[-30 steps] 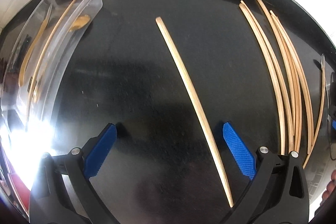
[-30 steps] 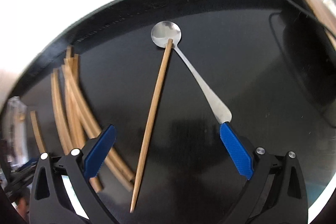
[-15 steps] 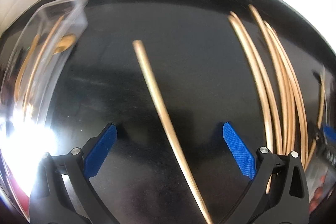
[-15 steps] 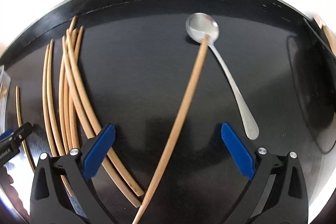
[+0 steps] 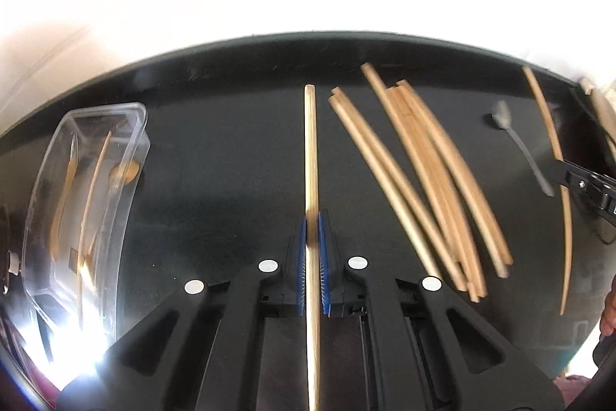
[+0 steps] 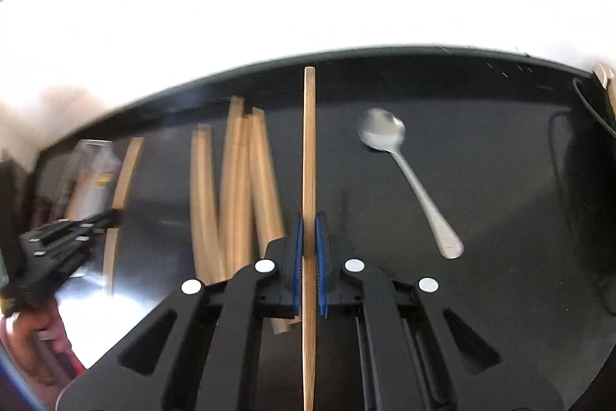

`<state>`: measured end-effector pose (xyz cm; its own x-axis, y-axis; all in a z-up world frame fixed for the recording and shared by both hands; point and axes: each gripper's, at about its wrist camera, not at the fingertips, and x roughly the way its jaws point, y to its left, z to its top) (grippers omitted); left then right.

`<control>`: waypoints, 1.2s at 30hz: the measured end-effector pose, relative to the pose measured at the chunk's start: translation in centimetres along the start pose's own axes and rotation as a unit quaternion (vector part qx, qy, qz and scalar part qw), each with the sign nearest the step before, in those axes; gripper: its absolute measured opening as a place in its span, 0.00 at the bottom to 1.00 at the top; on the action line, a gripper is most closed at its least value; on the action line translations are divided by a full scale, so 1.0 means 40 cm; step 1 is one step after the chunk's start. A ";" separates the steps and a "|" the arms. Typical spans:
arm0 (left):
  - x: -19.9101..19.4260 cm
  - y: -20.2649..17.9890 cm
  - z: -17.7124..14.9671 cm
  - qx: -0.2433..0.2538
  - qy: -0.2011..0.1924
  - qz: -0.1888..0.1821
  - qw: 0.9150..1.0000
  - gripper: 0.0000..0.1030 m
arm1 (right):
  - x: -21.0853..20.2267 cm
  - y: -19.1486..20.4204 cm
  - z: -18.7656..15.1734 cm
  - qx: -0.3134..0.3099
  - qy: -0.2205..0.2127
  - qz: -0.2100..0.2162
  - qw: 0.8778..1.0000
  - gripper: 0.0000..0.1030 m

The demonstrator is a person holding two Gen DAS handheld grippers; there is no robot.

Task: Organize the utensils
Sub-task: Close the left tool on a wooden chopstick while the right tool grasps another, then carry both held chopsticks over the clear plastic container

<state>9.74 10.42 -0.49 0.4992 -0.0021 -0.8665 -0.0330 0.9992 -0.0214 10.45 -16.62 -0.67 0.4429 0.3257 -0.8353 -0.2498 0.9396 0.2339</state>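
- The black table (image 5: 231, 149) carries everything; a clear plastic container (image 5: 82, 195) with wooden utensils inside sits at its left.
- A loose pile of chopsticks (image 5: 419, 180) lies mid-table, between both grippers, long axes running near to far.
- A metal spoon (image 6: 408, 176) lies right of the right gripper.
- The left gripper (image 5: 312, 257) pinches one chopstick (image 5: 310, 149), which points straight ahead; the container lies to its left, nearer this hand.
- The right gripper (image 6: 307, 257) is clamped on another chopstick (image 6: 308, 141).
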 end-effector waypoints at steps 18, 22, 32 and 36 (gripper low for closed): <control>-0.299 0.060 -0.063 0.009 -0.046 0.005 0.999 0.05 | -0.004 0.216 0.019 0.053 0.062 0.143 0.986 0.07; -0.306 0.152 -0.082 0.021 -0.040 -0.005 0.999 0.05 | 0.021 0.392 -0.021 0.052 0.085 0.157 0.982 0.07; -0.347 0.485 -0.110 0.030 -0.061 -0.004 0.998 0.05 | 0.087 0.723 0.029 0.034 0.059 0.173 0.983 0.07; -0.322 0.534 -0.133 0.032 -0.053 -0.022 0.998 0.05 | 0.135 0.803 -0.042 0.030 0.080 0.161 0.983 0.07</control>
<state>-2.00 31.57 7.54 0.5886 -0.0447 -0.8072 0.0447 0.9987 -0.0227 3.37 15.13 1.48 0.2068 0.5912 -0.7795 -0.3019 0.7964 0.5240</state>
